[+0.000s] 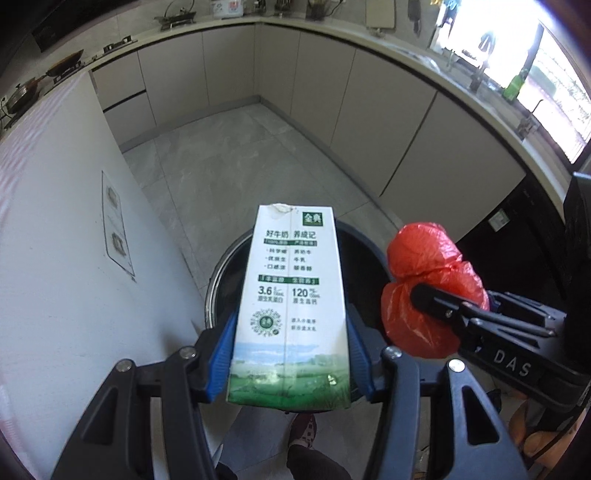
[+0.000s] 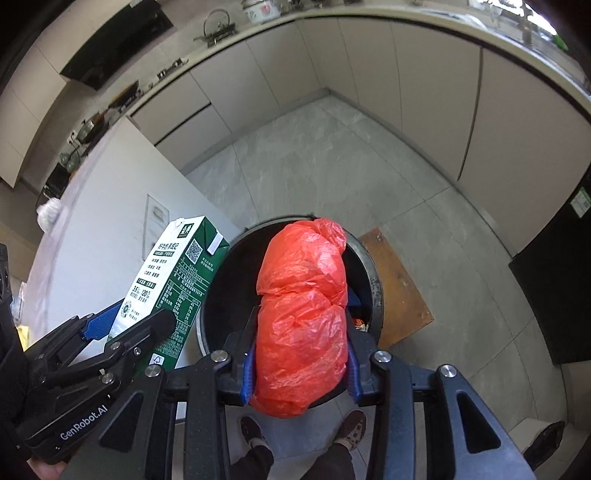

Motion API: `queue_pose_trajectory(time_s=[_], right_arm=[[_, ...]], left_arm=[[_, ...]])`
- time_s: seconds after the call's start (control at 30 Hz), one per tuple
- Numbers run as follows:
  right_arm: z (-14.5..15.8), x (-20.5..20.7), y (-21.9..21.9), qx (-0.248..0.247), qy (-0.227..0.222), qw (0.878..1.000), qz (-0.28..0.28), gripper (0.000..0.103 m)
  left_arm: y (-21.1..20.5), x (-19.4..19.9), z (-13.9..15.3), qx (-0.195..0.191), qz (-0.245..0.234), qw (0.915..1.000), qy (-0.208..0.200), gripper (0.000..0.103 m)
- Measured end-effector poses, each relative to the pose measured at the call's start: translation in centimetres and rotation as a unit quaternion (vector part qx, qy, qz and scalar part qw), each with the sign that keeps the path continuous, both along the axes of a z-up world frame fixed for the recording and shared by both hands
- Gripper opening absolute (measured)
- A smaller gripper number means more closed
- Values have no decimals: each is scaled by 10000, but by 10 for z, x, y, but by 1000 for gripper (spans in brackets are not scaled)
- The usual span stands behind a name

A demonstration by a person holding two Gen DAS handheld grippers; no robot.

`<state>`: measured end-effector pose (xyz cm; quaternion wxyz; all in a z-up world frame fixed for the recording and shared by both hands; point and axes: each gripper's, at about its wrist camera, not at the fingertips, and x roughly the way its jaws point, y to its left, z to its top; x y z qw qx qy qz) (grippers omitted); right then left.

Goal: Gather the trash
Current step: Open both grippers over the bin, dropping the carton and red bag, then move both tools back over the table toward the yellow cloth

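Count: two claws, two trash items, one bin. My left claw (image 1: 291,354) is clamped on one milk carton (image 1: 291,295), blue pads pressed against its two narrow sides near the bottom end; the carton points out over the bin (image 1: 218,280). My right claw (image 2: 301,363) is closed around one tied red plastic bag (image 2: 304,314), pads sunk into the film on both sides, also held above the bin opening.

One round dark bin on the floor, metal rim. Two shoes (image 2: 255,432) of mine show below the bag.

Hidden or unclear: carton and bag cover most of the bin mouth; only a scrap of coloured contents shows at its right edge, unidentifiable. Bag contents not visible. Items on the far tabletop (image 1: 332,33) too small to identify.
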<state>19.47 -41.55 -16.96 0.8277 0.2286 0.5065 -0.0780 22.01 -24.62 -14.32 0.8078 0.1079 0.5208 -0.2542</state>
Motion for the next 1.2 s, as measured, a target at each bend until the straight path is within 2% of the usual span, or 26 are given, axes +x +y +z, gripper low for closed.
queue_pose_trajectory(time_s=[0.13, 0.2, 0.3, 0.4, 0.7, 1.0, 1.2], right_arm=[[-19, 14, -9, 7, 120, 9998, 180, 43], [-24, 19, -13, -53, 149, 9996, 254, 54], [-22, 23, -15, -120, 116, 9993, 324, 61], [-16, 22, -19, -88, 31, 9995, 298, 62], [25, 2, -17, -198, -289, 9994, 31, 62], [74, -22, 22, -311, -510, 9982, 18, 62], [109, -33, 54, -252, -787, 9966, 27, 62]], left_arm=[[-9, 6, -14, 244, 136, 9996, 96, 58], [-12, 10, -14, 304, 230, 9992, 101, 59], [-11, 13, -8, 328, 410, 9986, 23, 66], [-8, 12, 6, 231, 519, 9984, -72, 66], [5, 1, 46, 33, 485, 9985, -270, 66], [48, -16, 90, -352, 488, 9971, -468, 66], [84, -22, 112, -438, 562, 9953, -660, 66]])
